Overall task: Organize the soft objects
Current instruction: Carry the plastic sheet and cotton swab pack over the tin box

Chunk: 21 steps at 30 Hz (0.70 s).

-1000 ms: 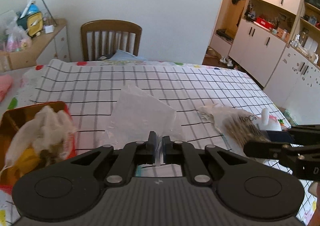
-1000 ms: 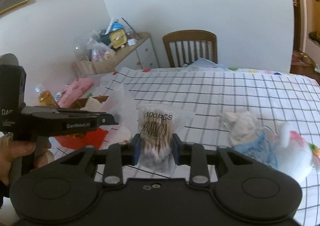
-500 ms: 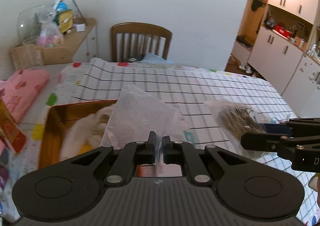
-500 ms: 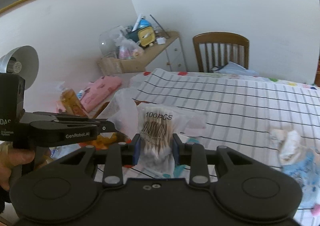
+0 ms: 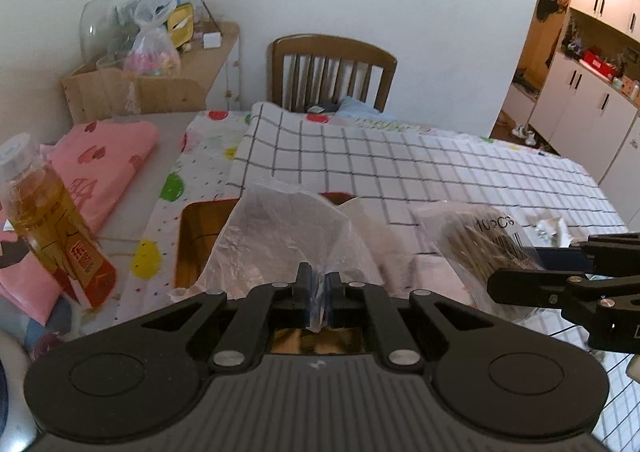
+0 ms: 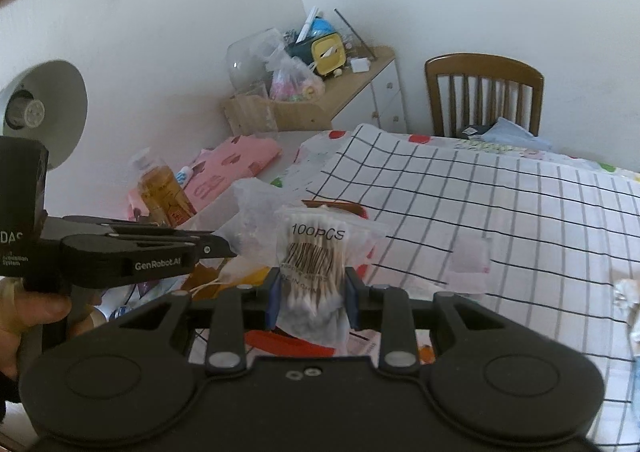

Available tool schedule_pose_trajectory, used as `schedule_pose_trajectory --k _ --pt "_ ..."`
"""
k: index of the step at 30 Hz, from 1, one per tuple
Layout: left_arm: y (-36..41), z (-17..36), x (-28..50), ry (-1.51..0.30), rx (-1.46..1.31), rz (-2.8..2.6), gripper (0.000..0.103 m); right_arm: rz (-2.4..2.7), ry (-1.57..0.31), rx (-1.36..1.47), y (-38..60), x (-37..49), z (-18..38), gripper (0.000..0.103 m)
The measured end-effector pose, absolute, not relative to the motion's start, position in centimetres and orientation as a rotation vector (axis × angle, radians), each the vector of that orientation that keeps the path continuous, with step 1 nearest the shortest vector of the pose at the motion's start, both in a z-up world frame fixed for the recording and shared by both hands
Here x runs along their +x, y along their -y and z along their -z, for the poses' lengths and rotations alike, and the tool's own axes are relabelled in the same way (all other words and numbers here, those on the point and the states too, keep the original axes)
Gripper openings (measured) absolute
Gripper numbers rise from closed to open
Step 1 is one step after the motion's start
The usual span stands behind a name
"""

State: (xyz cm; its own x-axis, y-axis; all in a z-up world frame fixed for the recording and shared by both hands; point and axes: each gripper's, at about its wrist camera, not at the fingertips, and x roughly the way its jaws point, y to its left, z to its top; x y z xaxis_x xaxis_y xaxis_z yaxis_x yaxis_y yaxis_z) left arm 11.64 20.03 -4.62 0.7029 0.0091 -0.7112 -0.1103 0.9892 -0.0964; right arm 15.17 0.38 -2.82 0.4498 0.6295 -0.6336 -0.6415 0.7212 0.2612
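Observation:
My left gripper (image 5: pixel 318 288) is shut on the edge of a crumpled clear plastic bag (image 5: pixel 280 236), which hangs over the orange box (image 5: pixel 196 236) on the table. My right gripper (image 6: pixel 310 292) is shut on a clear pack of cotton swabs (image 6: pixel 316 256) marked 100PCS, held in the air to the right of the left gripper. In the left wrist view the cotton swab pack (image 5: pixel 480 240) and the right gripper's fingers (image 5: pixel 560 280) reach in from the right. The right wrist view shows the left gripper (image 6: pixel 224 248) at the left, a hand on its handle, and the red rim of the box (image 6: pixel 360 209) behind the pack.
A bottle of amber drink (image 5: pixel 52 219) and folded pink cloth (image 5: pixel 104 155) lie left of the box. White crumpled soft items (image 5: pixel 552 228) rest on the checked tablecloth (image 5: pixel 440 171) at right. A wooden chair (image 5: pixel 332 71) stands behind the table, a cluttered cabinet (image 5: pixel 168 63) beside it.
Both grippers have swept left across the table with their loads. The box now lies under the plastic bag, and the bottle and pink cloth have come into view.

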Motion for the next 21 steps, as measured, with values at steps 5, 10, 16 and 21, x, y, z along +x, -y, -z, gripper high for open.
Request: schedule_pose_trajectory --k 5,10,16,21 --pt "-21.7 6.3 12.5 -0.832 -0.118 -0.076 0.006 -0.787 -0.789 -0.065 -3.4 15.5 3.9 0.030" --pt "-22.7 7.8 13.2 -0.865 -0.105 -0.072 0.006 -0.777 -0.813 -0.092 -5.7 16.3 5.2 0.030" --pt "-23.2 8.8 14.4 -0.887 -0.102 -0.055 0.006 -0.753 -0.835 -0.113 -7.8 17.7 6.3 0.030" --pt "-23.5 9.7 15.1 -0.905 -0.118 -0.046 0.006 -0.729 -0.884 -0.108 -8.8 19.0 7.6 0.030"
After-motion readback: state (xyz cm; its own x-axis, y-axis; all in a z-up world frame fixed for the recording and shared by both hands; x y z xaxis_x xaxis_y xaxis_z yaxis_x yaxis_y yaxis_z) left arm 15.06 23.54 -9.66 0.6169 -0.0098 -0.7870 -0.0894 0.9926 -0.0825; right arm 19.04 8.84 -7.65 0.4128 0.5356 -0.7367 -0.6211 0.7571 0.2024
